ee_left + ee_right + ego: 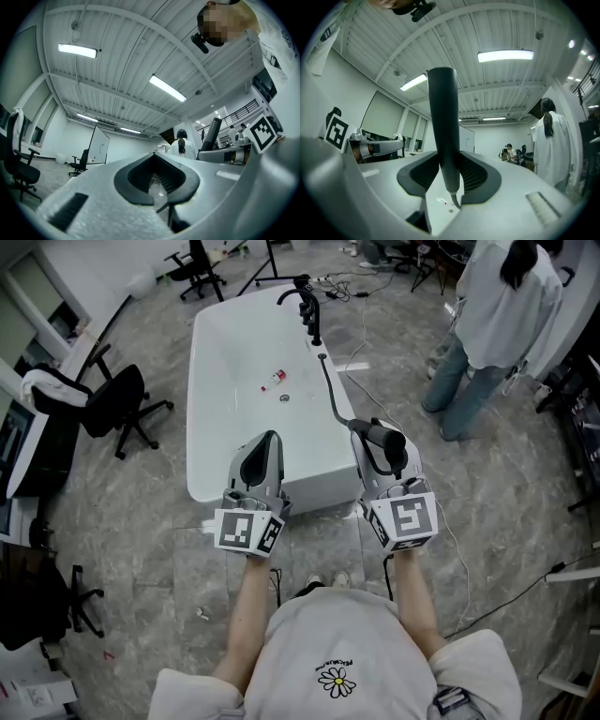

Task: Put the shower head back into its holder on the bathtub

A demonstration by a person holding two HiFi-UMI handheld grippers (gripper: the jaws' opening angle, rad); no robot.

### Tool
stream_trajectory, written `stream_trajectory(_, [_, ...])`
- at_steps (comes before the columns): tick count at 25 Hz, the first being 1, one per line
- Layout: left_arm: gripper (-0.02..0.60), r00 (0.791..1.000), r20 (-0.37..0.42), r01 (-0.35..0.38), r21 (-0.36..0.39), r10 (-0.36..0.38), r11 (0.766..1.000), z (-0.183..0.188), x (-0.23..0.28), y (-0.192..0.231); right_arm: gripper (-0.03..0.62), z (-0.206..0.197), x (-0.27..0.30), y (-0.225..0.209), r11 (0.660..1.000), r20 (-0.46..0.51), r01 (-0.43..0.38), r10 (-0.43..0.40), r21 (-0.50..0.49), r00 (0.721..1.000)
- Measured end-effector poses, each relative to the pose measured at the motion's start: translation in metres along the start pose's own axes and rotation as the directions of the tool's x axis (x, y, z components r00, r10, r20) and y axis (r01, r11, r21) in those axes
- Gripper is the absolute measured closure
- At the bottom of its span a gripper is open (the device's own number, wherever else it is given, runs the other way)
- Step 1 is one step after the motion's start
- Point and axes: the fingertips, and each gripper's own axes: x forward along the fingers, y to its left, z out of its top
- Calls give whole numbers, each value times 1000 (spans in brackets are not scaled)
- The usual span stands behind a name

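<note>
one bathtub (225,409); one shower head (443,126), clamped in right gripper (382,452); left gripper (265,442) closed.

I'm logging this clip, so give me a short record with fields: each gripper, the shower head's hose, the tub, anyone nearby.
left gripper: shut, empty
right gripper: shut on the black shower head
hose: runs from the shower head to black tap fittings at the far rim
bathtub: white, small red-and-white item inside
bystander: person in white, right of the tub
</note>
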Motion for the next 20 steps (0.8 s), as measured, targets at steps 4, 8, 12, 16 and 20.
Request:
stream_trajectory(4, [580, 1000, 8, -2, 0, 2, 1000, -5, 8, -3, 453, -1, 4, -11, 1000, 18, -7, 7, 8, 1000])
stream_trajectory(8, [581, 1000, 1, -13, -16, 13, 1000, -16, 23, 5, 453, -9, 19, -20, 1000, 5, -23, 23, 17, 1000])
stream_trajectory(12, [580, 1000, 7, -10, -35, 10, 999, -32, 55, 30, 453, -18, 54, -33, 1000, -1, -22, 22, 10, 1000])
stream_trajectory(16, [581, 1000, 4, 5, -60, -5, 998, -56, 98, 59, 453, -33, 99, -52, 1000, -14, -7, 7, 6, 1000])
stream_trajectory(20, [580, 999, 1, 34, -79, -34, 996, -73, 151, 95, 453, -33, 152, -77, 1000, -13, 23, -23, -17, 1000])
